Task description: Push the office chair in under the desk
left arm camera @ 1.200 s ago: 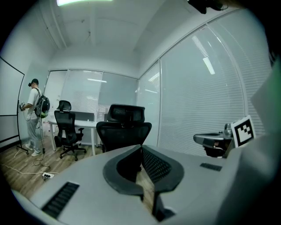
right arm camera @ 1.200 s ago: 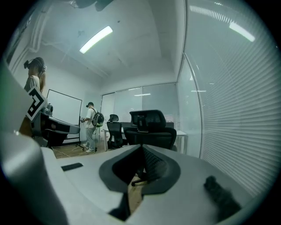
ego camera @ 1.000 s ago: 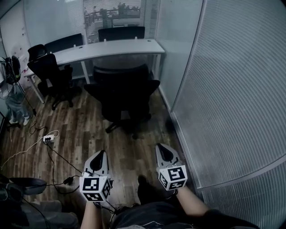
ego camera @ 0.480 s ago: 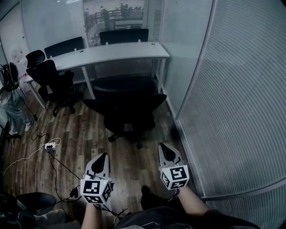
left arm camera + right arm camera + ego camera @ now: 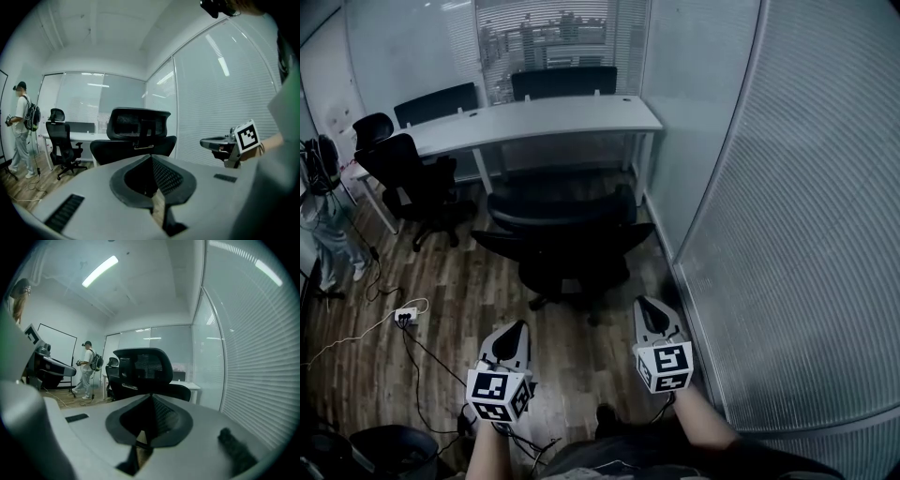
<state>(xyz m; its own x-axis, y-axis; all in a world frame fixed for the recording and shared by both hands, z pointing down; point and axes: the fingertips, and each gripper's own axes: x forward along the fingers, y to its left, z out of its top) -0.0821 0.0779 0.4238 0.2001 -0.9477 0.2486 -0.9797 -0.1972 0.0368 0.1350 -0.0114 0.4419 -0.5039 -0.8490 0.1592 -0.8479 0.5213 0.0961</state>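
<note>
A black office chair [image 5: 567,239] stands on the wood floor, its back toward me and pulled out from the long white desk [image 5: 553,117]. My left gripper [image 5: 513,328] and right gripper [image 5: 649,306] are both shut and empty, held side by side a short way short of the chair's backrest, not touching it. In the left gripper view the shut jaw tip [image 5: 151,157] points at the chair's backrest [image 5: 138,124], and the right gripper [image 5: 220,143] shows to its right. In the right gripper view the jaw tip [image 5: 151,397] also faces the chair [image 5: 140,366].
A frosted glass wall [image 5: 769,234] runs close along the right. Another black chair [image 5: 412,173] stands at the desk's left end, and two more [image 5: 562,81] stand behind the desk. A power strip [image 5: 403,314] and cables lie on the floor at left. A person [image 5: 323,216] stands far left.
I have stepped forward: the chair and desk now sit lower and nearer in the head view. Both grippers stay shut and level with each other.
</note>
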